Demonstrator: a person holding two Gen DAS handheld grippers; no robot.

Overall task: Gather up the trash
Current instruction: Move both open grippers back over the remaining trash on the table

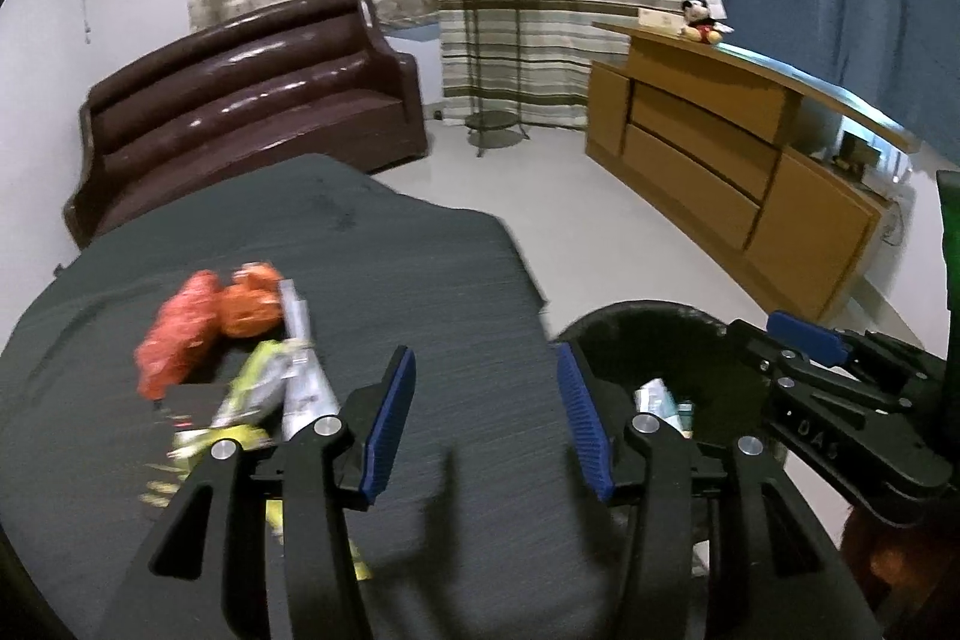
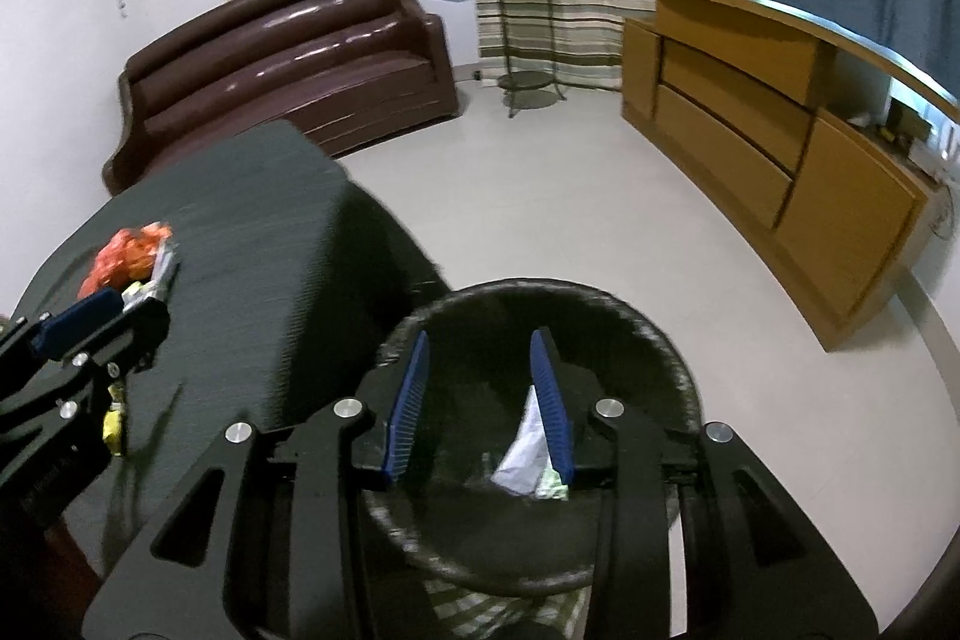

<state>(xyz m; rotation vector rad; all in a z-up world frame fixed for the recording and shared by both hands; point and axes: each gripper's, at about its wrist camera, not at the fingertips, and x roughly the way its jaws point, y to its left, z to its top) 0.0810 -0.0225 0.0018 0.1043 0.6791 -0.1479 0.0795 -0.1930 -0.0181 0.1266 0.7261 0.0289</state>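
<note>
A pile of wrappers lies on the dark-clothed table (image 1: pixel 360 244): a red one (image 1: pixel 186 334), an orange one (image 1: pixel 252 301), a silver one (image 1: pixel 300 364) and a yellow-green one (image 1: pixel 252 388). My left gripper (image 1: pixel 487 370) hangs open over the table's right edge, right of the pile, with nothing between its pads. My right gripper (image 2: pixel 482 346) is open above the black bin (image 2: pixel 600 304). A white wrapper (image 2: pixel 525 451) sits inside the bin by the right pad; whether it touches it I cannot tell. The bin (image 1: pixel 654 322) holds more trash (image 1: pixel 660 397).
A brown sofa (image 1: pixel 252 100) stands behind the table. A plant stand (image 1: pixel 489 58) with a pot is at the curtain. A wooden cabinet (image 1: pixel 720 148) with a plush toy (image 1: pixel 702 19) lines the right wall. Pale floor (image 2: pixel 540 190) lies between them.
</note>
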